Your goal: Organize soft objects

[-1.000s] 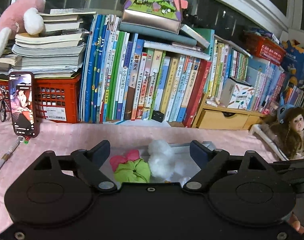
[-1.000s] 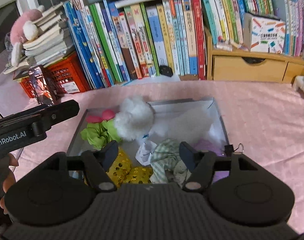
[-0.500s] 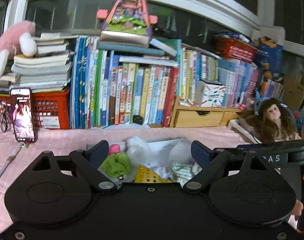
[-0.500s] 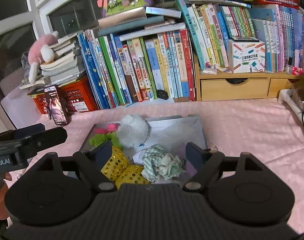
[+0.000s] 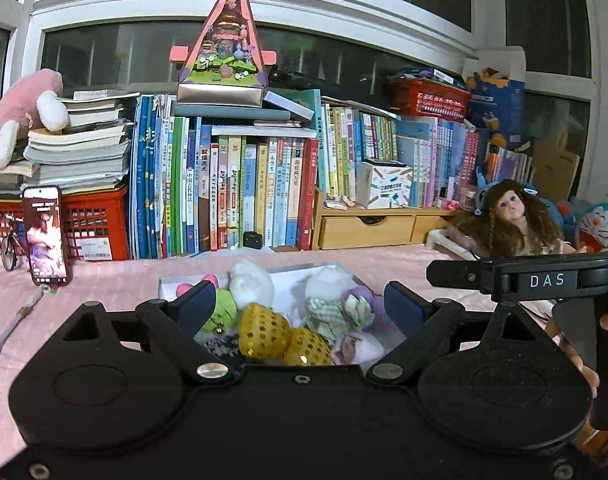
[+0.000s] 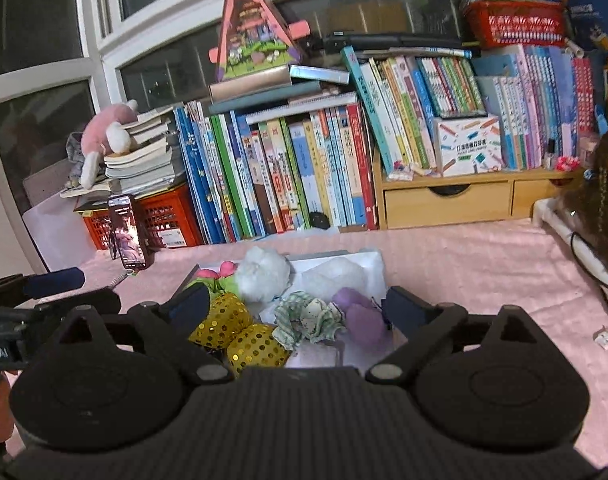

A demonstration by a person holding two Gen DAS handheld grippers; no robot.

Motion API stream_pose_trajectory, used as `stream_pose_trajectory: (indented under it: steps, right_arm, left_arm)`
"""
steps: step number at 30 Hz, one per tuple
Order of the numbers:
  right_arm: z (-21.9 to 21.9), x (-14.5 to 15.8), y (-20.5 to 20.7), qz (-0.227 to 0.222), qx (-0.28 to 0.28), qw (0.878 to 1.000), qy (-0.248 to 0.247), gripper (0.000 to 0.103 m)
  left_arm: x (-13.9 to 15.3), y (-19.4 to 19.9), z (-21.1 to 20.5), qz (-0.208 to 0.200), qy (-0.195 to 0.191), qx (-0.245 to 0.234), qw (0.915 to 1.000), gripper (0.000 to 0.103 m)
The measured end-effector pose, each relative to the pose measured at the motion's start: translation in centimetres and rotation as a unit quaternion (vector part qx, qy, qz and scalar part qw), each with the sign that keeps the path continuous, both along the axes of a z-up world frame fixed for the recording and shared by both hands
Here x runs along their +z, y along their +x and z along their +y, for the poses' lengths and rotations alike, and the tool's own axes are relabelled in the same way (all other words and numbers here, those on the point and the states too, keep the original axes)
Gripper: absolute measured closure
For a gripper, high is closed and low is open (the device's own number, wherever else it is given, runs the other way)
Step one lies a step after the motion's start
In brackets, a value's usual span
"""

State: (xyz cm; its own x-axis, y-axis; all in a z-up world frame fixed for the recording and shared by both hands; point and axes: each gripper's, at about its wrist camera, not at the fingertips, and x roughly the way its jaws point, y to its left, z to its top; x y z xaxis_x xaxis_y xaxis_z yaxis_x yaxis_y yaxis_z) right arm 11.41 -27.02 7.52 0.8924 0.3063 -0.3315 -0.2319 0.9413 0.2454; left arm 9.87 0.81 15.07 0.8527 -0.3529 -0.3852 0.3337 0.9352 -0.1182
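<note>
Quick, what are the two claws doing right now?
Left claw: opening, holding nothing.
Right claw: opening, holding nothing.

Gripper body hiding near edge of tray (image 6: 378, 264); doll (image 6: 600, 184), right of tray, being cut off by frame edge; book spines (image 5: 239, 184) behind tray too small to read.

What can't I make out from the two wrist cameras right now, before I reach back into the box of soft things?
- Near end of the white box: both views, hidden behind the gripper bodies.
- Dark patterned item beside the gold sequined bow: left wrist view, mostly covered by the left gripper.
- Box floor under the white pompom and checked cloth: buried.
- Doll: right wrist view, cut by the edge.
- Both jaws are opening, nothing between them.
</note>
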Motion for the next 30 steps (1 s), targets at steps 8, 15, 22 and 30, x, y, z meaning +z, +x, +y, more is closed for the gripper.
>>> stream_pose_trajectory:
  steps: [8,15,22,30]
  right_arm:
    - [0.2,-0.7,-3.7,-0.054,-0.002,0.998,-0.019,0.0]
    - [1.0,-1.9,-5.9,-0.073,-0.006,0.997,-0.035,0.0]
    - [1.7,-3.6,-7.7,-0.079,-0.007,0.996,-0.049,0.0]
    - [2.2,-5.3,-9.6,-0.091,-0.015,0.994,-0.061,0.0]
  left_arm:
    - [-1.2,-3.6,0.7,0.001,-0.018,-0.001,0.9998,0.012]
    - [-2.4,-5.3,1.6,0.007,-0.032,0.024,0.9992,0.012]
    - [-4.0,-6.3,2.0,0.038,-0.028,0.059,0.9971,0.012]
    - [-5.9,-8.1,2.1,0.041,0.005,0.103,0.9938,0.012]
